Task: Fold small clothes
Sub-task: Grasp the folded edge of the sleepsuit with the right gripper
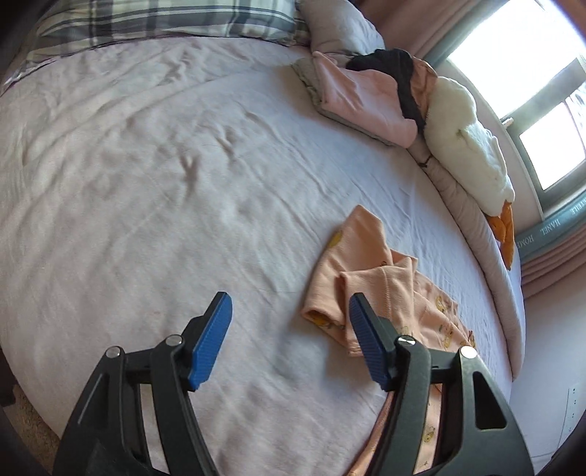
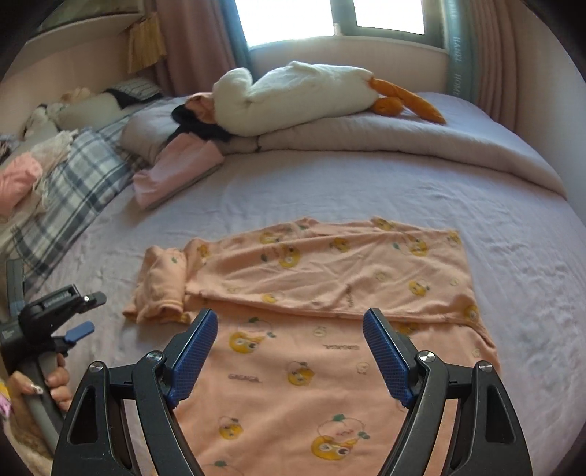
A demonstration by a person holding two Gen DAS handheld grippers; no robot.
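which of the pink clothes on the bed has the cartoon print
The peach garment spread under the right gripper; it carries yellow cartoon figures. The folded pink piece by the pillows is plain.

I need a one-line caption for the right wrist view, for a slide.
Open right gripper above a half-folded peach garment on the bed.

Home bedroom. Wide bed (image 2: 512,234) with pale lilac sheet fills view; plaid pillow (image 2: 77,175) at 9 o'clock, rolled grey duvet (image 2: 403,146) at 12. White plush goose (image 2: 293,91) with orange feet on duvet. Behind it, bright window (image 2: 293,18) flanked by pink curtains (image 2: 183,44). Folded pink clothing (image 2: 175,168) near pillow.
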